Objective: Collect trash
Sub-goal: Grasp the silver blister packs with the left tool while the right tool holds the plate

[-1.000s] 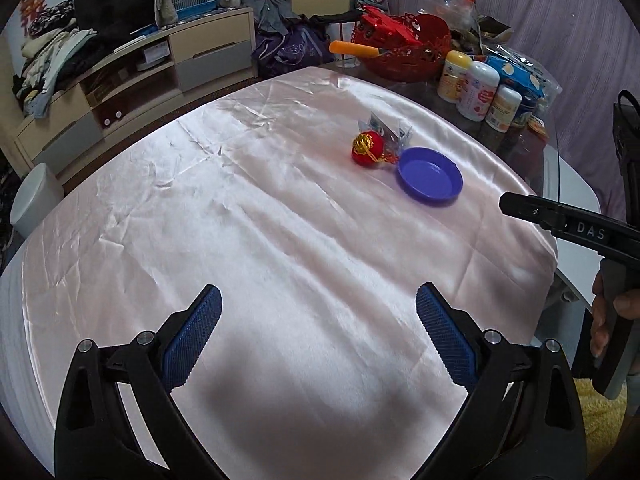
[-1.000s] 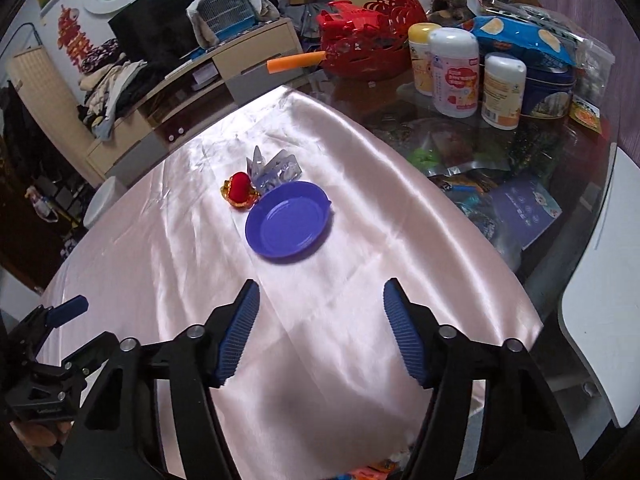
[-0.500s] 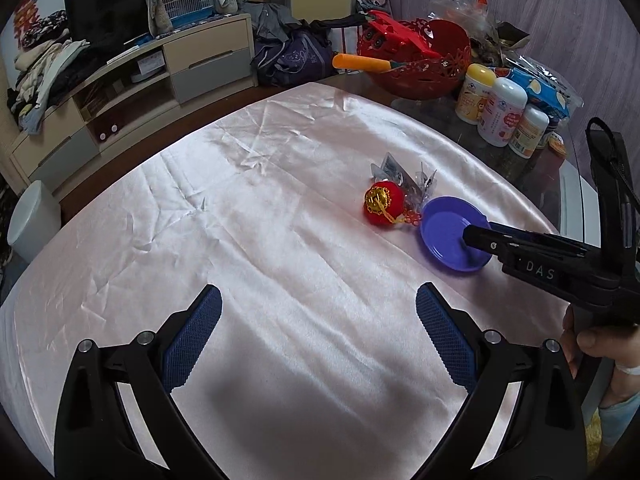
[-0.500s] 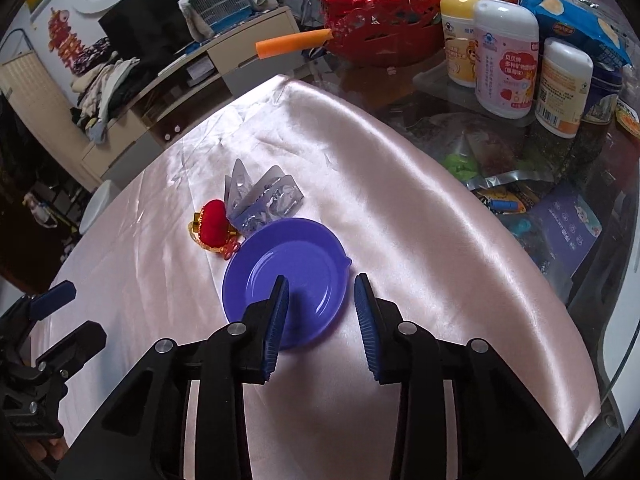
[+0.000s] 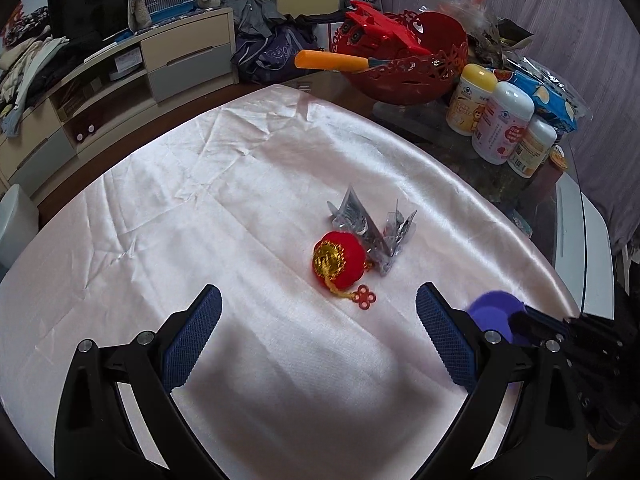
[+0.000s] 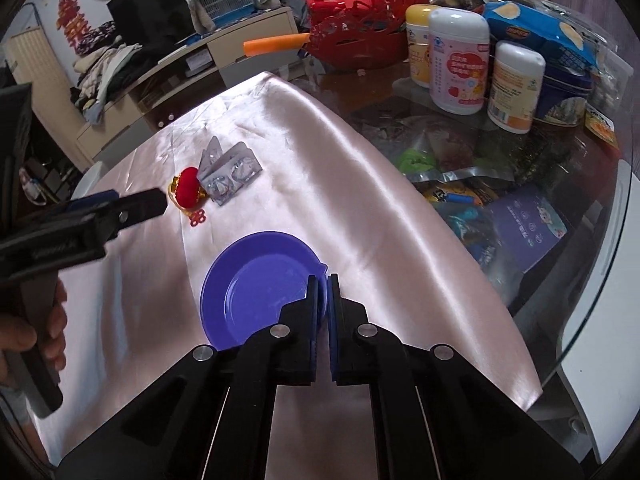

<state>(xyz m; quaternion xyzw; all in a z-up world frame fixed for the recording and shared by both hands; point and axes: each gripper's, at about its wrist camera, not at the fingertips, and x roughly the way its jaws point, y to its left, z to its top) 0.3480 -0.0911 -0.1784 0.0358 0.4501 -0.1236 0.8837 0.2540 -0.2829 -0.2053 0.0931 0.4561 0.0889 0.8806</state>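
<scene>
A round purple plate [image 6: 256, 284] lies flat on the pink cloth, and the right gripper [image 6: 323, 284] pinches its rim. Farther along sits a small red ball ornament [image 5: 338, 259] with a gold top and a red knot tail. Touching it are crumpled silver foil packs [image 5: 370, 228], maybe 2, standing up like little tents.

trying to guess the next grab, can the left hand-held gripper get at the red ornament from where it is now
Probably yes. The left hand-held gripper is open and aimed at the red ornament, with only bare pink cloth between them. The crumpled silver wrappers touch its far side, and the right hand-held gripper, shut on the purple plate, stays off to the side.
</scene>
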